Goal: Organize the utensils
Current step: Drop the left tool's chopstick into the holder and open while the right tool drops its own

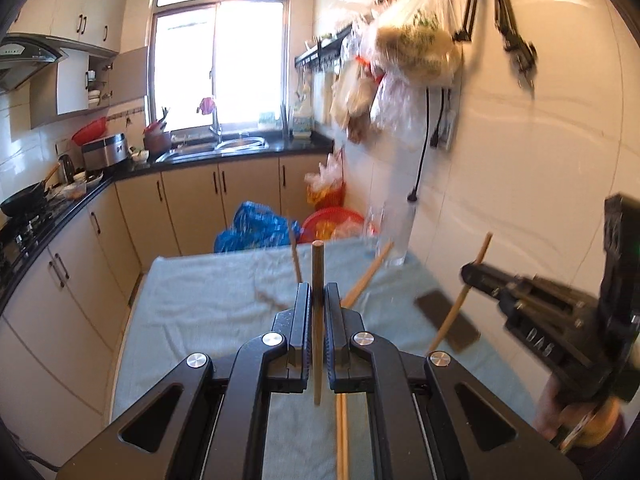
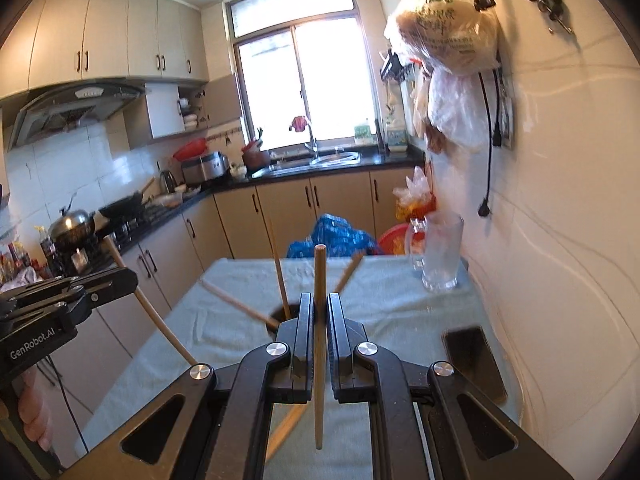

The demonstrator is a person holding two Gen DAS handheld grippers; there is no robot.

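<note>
Kitchen table, blue cloth; left gripper, "GenRobot.AI", and right gripper each clamp 1 chopstick.

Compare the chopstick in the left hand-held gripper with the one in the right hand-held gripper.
The left hand-held gripper clamps a darker, brownish chopstick, seemingly upright in both views. The right hand-held gripper clamps a lighter, tan chopstick, which in the left wrist view leans, top toward the wall. Both are wooden, pinched mid-length, above the blue-grey towel.

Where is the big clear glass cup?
In the right wrist view the glass cup stands at the table's far right corner, beside the white tiled wall.
</note>
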